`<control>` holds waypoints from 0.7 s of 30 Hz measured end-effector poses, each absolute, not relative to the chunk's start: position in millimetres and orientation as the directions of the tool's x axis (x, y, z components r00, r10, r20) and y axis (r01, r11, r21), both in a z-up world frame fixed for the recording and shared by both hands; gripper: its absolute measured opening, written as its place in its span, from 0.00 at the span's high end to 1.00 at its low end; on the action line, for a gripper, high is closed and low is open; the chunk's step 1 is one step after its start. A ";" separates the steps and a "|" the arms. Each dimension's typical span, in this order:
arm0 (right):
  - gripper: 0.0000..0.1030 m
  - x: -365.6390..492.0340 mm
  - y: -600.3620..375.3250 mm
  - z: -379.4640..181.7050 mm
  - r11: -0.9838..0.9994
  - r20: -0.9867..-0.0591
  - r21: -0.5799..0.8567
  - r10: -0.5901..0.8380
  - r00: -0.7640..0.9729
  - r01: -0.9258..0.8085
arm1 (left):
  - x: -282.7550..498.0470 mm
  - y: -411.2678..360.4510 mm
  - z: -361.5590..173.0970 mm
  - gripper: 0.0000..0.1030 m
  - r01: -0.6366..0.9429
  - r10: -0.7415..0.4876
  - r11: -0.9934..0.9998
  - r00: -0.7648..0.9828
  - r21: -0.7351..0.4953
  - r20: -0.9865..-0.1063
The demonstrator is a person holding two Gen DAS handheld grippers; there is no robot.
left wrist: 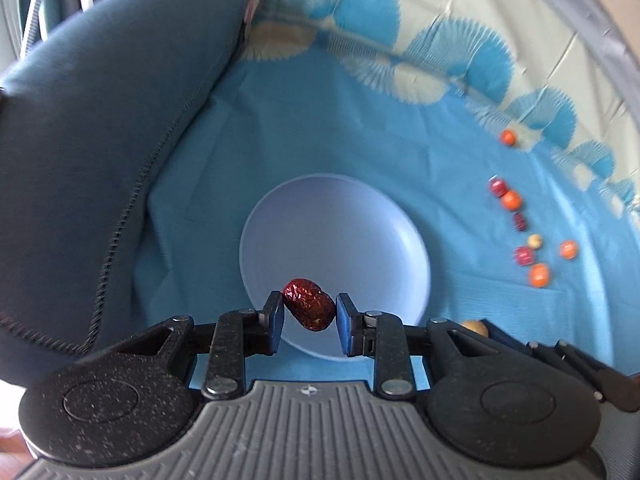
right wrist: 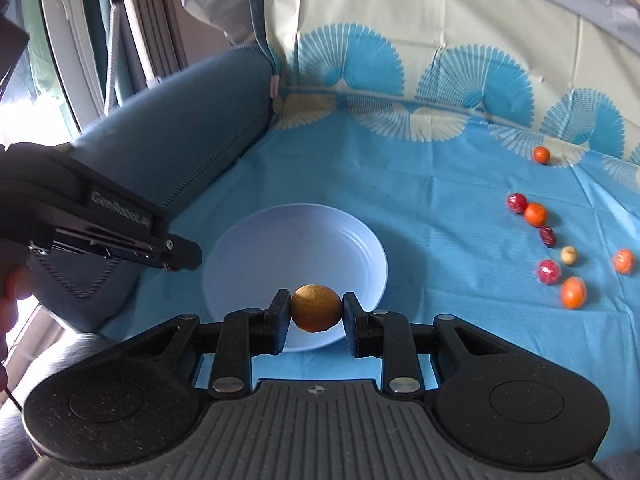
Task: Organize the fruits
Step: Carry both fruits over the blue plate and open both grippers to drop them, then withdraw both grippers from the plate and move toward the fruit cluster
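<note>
My left gripper (left wrist: 309, 309) is shut on a wrinkled dark red date (left wrist: 309, 304) and holds it over the near rim of the pale blue plate (left wrist: 344, 216). My right gripper (right wrist: 316, 310) is shut on a round brown fruit (right wrist: 316, 308) above the near edge of the same plate (right wrist: 304, 240). The plate is bare. The left gripper's body (right wrist: 100, 220) shows at the left of the right wrist view, beside the plate. The brown fruit peeks out at the right of the left wrist view (left wrist: 475, 327).
Several loose fruits lie on the blue cloth to the right: orange ones (right wrist: 573, 292), red ones (right wrist: 548, 271), a dark date (right wrist: 548, 236) and a pale one (right wrist: 568, 255). A dark blue cushion (right wrist: 180, 132) rises at the left. A patterned cloth backdrop (right wrist: 440, 20) stands behind.
</note>
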State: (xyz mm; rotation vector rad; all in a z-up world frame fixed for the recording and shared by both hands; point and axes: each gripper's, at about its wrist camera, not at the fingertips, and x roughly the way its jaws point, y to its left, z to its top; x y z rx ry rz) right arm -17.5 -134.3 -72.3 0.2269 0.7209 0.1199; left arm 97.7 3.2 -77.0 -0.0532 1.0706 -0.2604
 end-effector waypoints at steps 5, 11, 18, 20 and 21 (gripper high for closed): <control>0.72 24.5 -136.6 -107.6 0.973 -0.697 0.230 0.189 0.692 -0.035 | 130.6 -12.7 -112.0 0.70 0.194 -0.203 0.972 0.403 -0.133 -0.892; 0.71 52.2 -135.0 -134.1 0.973 -0.736 0.226 0.200 0.647 -0.044 | 154.8 -23.8 -133.1 0.69 0.229 -0.172 0.970 0.394 -0.085 -0.903; 0.14 52.3 -143.9 -115.7 0.978 -0.700 0.209 0.165 0.695 -0.021 | 141.8 -5.8 -100.0 0.00 0.226 -0.242 0.964 0.526 -0.140 -0.816; 0.09 39.0 -144.2 -105.5 0.980 -0.703 0.197 0.167 0.692 -0.037 | 128.6 4.7 -90.1 0.00 0.216 -0.217 0.969 0.531 -0.116 -0.819; 0.08 28.9 -143.4 -100.3 0.980 -0.701 0.193 0.166 0.694 -0.040 | 119.9 9.8 -85.9 0.00 0.209 -0.204 0.972 0.539 -0.104 -0.817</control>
